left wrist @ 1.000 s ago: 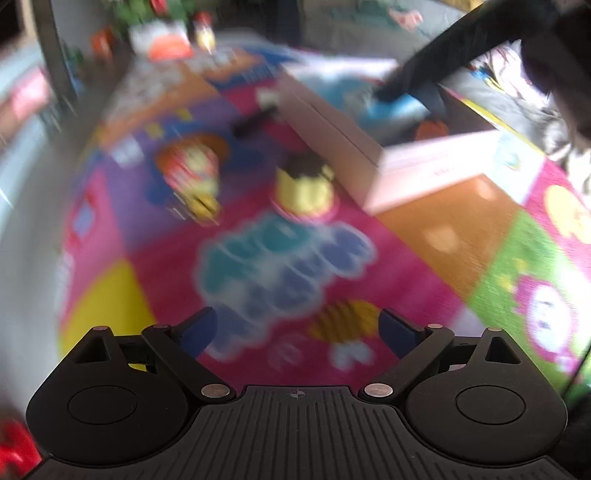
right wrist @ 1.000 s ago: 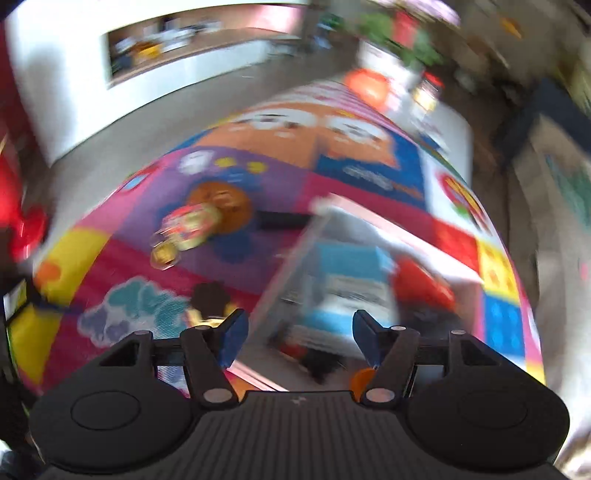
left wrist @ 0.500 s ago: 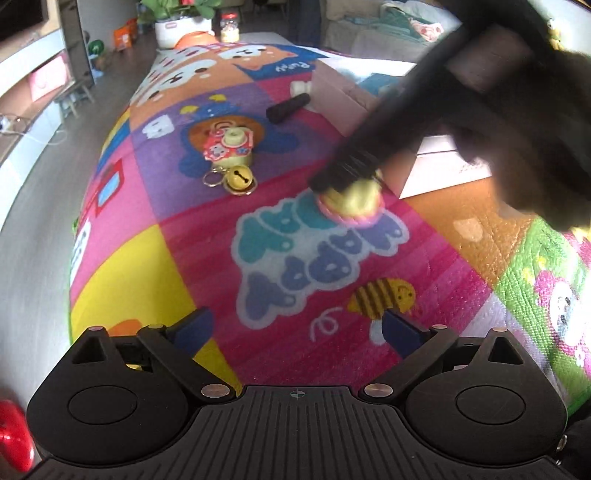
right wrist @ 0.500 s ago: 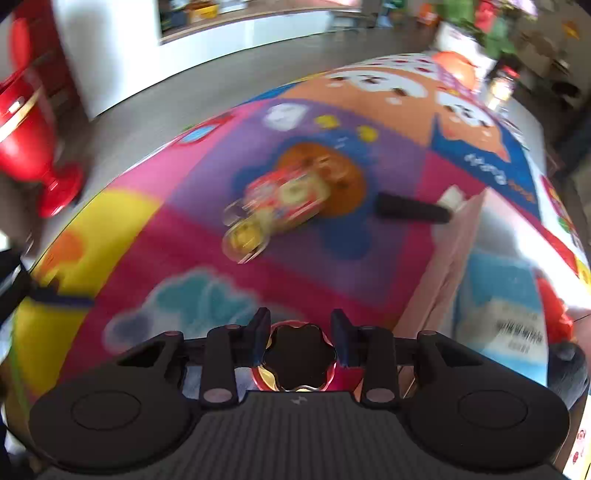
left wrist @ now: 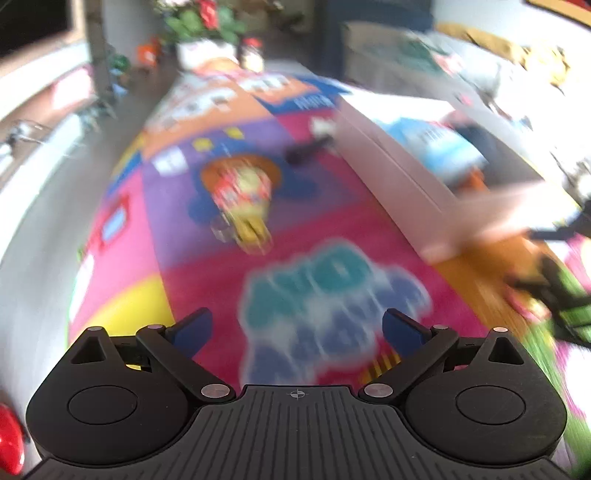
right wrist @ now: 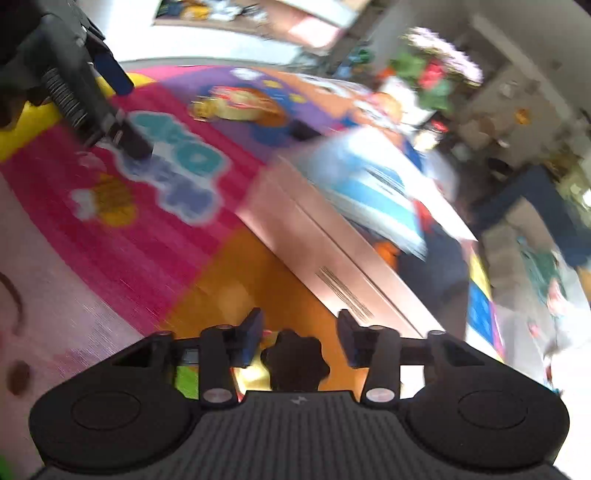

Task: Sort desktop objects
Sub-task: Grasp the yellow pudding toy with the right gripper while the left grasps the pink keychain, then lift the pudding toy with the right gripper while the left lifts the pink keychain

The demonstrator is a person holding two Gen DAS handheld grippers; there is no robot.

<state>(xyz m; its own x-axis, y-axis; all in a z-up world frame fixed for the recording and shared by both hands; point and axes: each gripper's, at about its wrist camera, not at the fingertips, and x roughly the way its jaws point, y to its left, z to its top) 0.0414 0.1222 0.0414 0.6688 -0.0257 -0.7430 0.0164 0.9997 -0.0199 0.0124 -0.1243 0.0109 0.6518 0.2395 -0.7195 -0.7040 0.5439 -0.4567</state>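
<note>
My right gripper (right wrist: 299,328) has its fingers partly apart with a small yellow toy with a black flower-shaped cap (right wrist: 297,363) between them; the fingers do not visibly touch it. It hovers by the near corner of a pink storage box (right wrist: 332,258). My left gripper (left wrist: 295,325) is open and empty over the colourful play mat (left wrist: 207,266). A red-and-yellow keychain toy (left wrist: 245,197) and a black marker (left wrist: 306,150) lie on the mat ahead. The box (left wrist: 399,177) stands to the right. The view is blurred.
The box holds a blue packet (right wrist: 373,188) and a red item (right wrist: 424,218). The left gripper shows at the upper left of the right wrist view (right wrist: 74,81). A potted plant (left wrist: 203,26) stands beyond the mat's far end. A red object (left wrist: 9,443) lies at the lower left.
My right gripper lifted the yellow toy off the mat and swung right toward the box, and its fingers now stand wider apart. The left gripper shifted slightly and stayed open.
</note>
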